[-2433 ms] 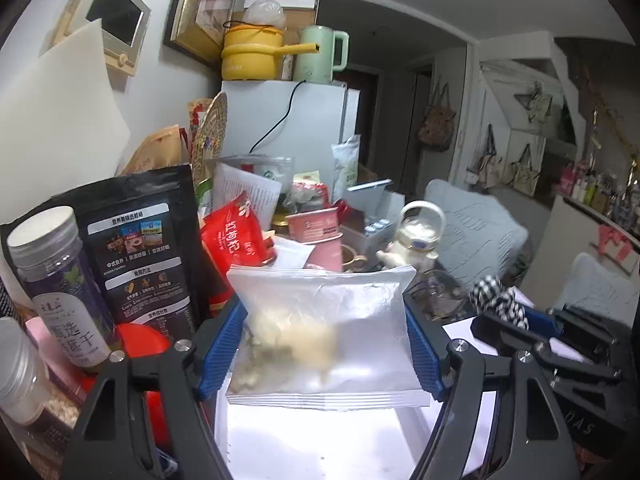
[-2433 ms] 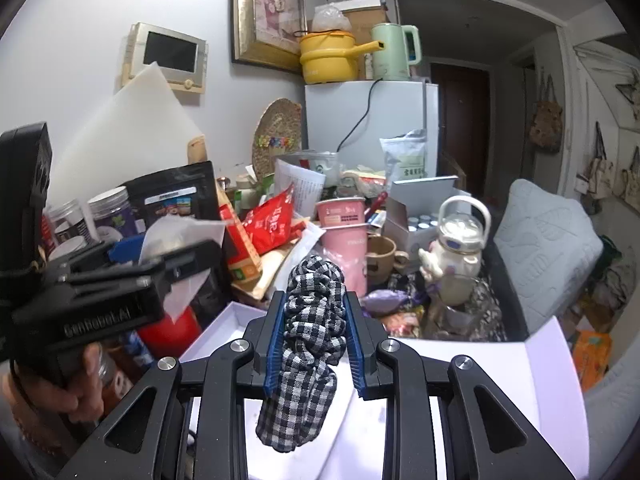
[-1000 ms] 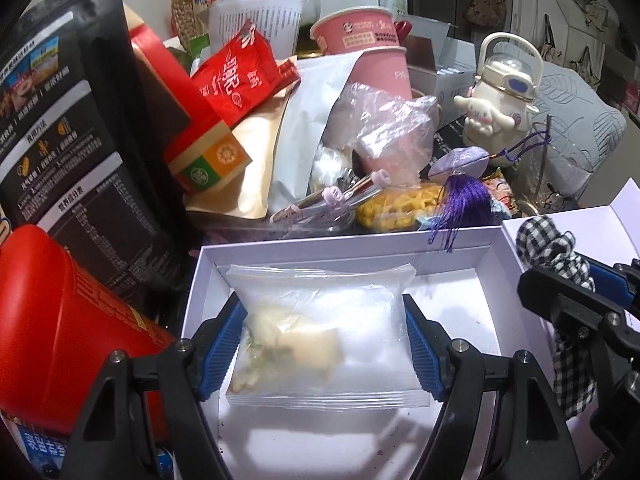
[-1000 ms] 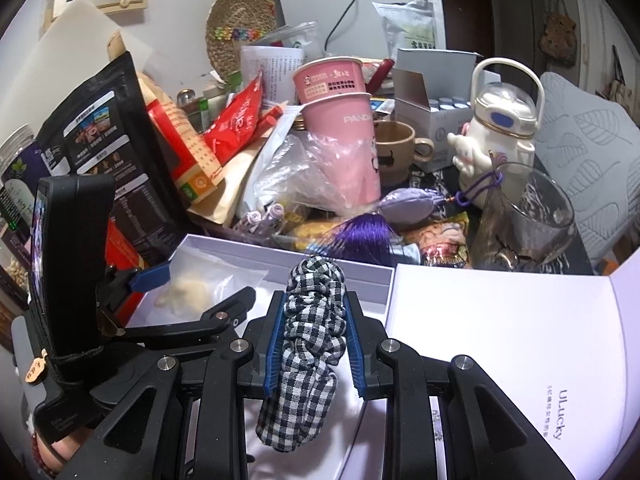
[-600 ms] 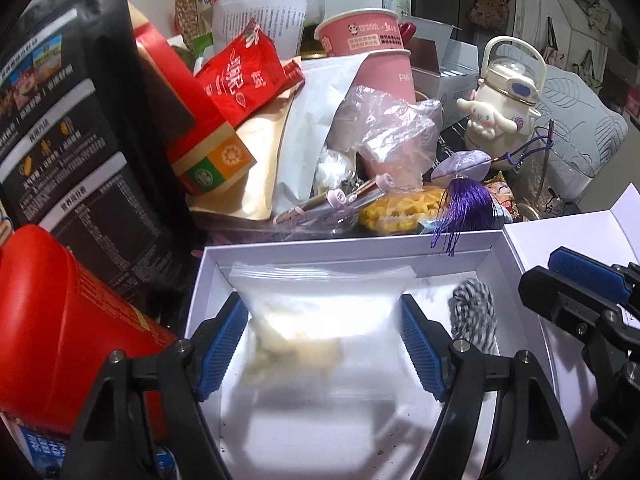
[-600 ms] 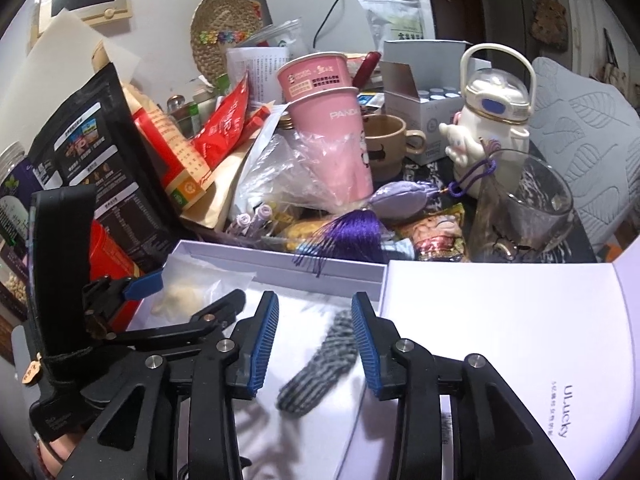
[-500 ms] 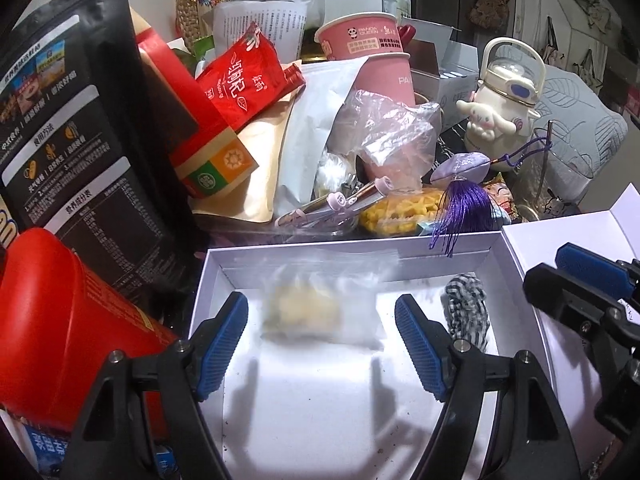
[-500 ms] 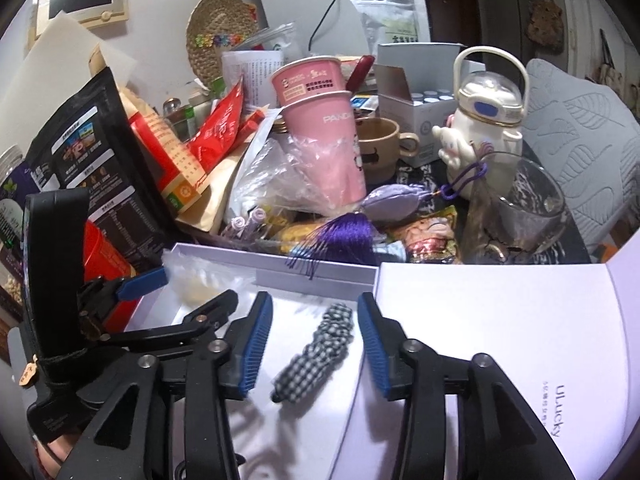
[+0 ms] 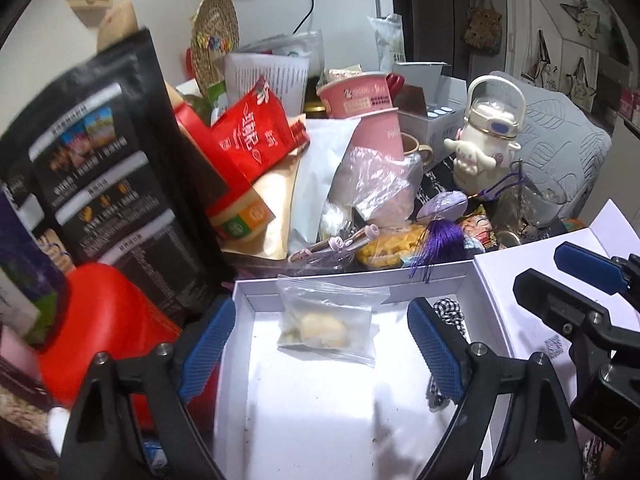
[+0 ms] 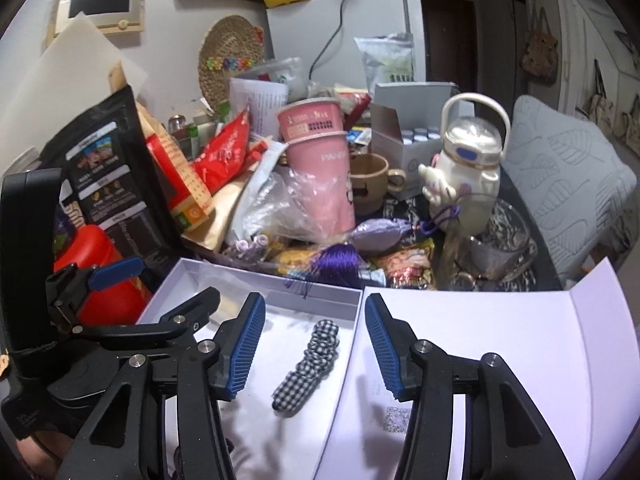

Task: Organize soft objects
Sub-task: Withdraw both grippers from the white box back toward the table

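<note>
Both tools, left (image 9: pixel 320 344) and right (image 10: pixel 314 344), gape empty over the white box (image 10: pixel 240 276) amid tabletop clutter.

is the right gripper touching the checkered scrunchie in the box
Apart. The right wrist view shows the right gripper with its fingers spread, having just been opening, and the checkered scrunchie lying loose on the white box floor between them.

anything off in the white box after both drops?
Mostly fine. The plastic bag and checked scrunchie lie flat in the white box. One oddity: a purple tassel from the clutter behind hangs over the box's back rim.
</note>
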